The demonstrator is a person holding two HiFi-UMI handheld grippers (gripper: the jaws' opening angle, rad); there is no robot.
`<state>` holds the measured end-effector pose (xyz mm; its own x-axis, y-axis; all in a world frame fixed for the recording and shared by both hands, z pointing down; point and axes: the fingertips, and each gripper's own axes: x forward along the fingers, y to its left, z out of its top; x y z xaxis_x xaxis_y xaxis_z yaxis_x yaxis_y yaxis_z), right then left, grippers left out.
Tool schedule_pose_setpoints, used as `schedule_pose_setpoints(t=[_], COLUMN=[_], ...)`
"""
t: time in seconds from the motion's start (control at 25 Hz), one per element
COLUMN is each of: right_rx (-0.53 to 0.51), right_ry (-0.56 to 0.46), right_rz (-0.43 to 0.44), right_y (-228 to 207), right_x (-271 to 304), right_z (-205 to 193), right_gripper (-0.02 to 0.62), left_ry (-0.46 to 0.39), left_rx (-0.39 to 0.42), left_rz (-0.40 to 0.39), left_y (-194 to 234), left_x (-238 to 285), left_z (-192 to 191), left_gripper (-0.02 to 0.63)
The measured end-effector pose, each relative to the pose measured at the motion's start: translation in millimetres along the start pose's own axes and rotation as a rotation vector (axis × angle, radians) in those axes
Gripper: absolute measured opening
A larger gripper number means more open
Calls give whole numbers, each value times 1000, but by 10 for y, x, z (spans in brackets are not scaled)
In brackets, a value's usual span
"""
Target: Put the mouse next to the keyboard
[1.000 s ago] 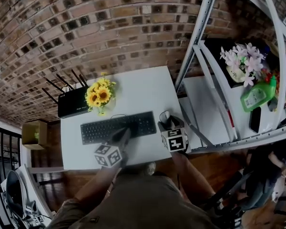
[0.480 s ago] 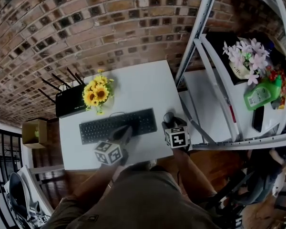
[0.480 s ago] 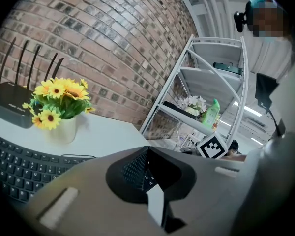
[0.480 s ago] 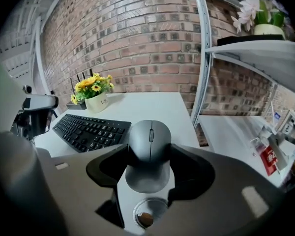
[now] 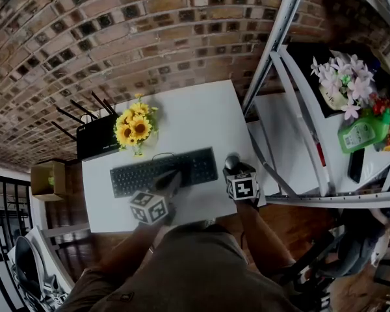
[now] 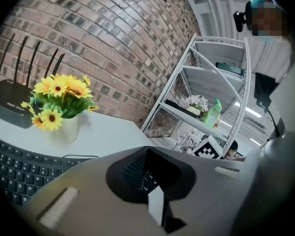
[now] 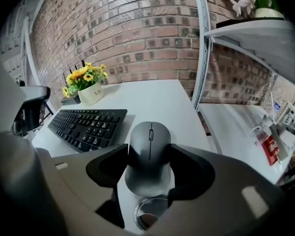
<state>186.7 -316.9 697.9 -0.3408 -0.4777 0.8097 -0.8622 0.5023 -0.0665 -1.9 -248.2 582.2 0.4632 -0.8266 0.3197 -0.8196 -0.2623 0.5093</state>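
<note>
Right hand-held gripper (image 7: 148, 155): pinching the mouse (image 7: 148, 149); one jaw lies against each long side, and the mouse's front end sticks out past the jaw tips.
Mouse: dark grey, scroll wheel on top, low over the right part of the white surface (image 5: 195, 119). It is just beside the keyboard's right end and apart from it. Whether its underside touches the surface cannot be told.
Keyboard (image 5: 162, 172): black, full-size, flat across the middle of the surface. A thin cable loops behind its far edge.
Left hand-held gripper (image 5: 172, 179): jaws pressed together with nothing between them. It hovers over the front edge of the keyboard, right of its middle, pointing towards the wall.
Marker cubes: one on each hand-held gripper, near the front edge of the surface.
Sunflowers (image 5: 135, 130): a yellow bunch in a small white pot, standing behind the keyboard's left half.
Router (image 5: 97, 138): black, with several antennas, at the back left corner just beside the sunflowers.
Brick wall (image 5: 117, 38): runs behind the surface.
Metal rack (image 5: 279, 57): white, to the right of the surface. One shelf holds pale pink flowers (image 5: 344, 80) and a green bottle (image 5: 363, 134).
</note>
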Motion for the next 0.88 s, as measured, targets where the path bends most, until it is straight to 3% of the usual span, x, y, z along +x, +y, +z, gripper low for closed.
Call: schedule_pose_setpoints(t=[0.24,0.6,0.88], right_rx=[7,-7,-22], right_ry=[50,47,-37], right_rz=[-13,-11,-59], right_y=[-13,10,1], right_x=[61,68,-167], right_z=[-113,-115,29], right_gripper=[279,279,291], left_ry=[1,9,5], left_rx=[-7,-6,2], left_rz=[-2,-1,-25], left_y=[20,81,46], left_x=[15,-13,-35], left_z=[15,-18,3], left_gripper=[2,2,2])
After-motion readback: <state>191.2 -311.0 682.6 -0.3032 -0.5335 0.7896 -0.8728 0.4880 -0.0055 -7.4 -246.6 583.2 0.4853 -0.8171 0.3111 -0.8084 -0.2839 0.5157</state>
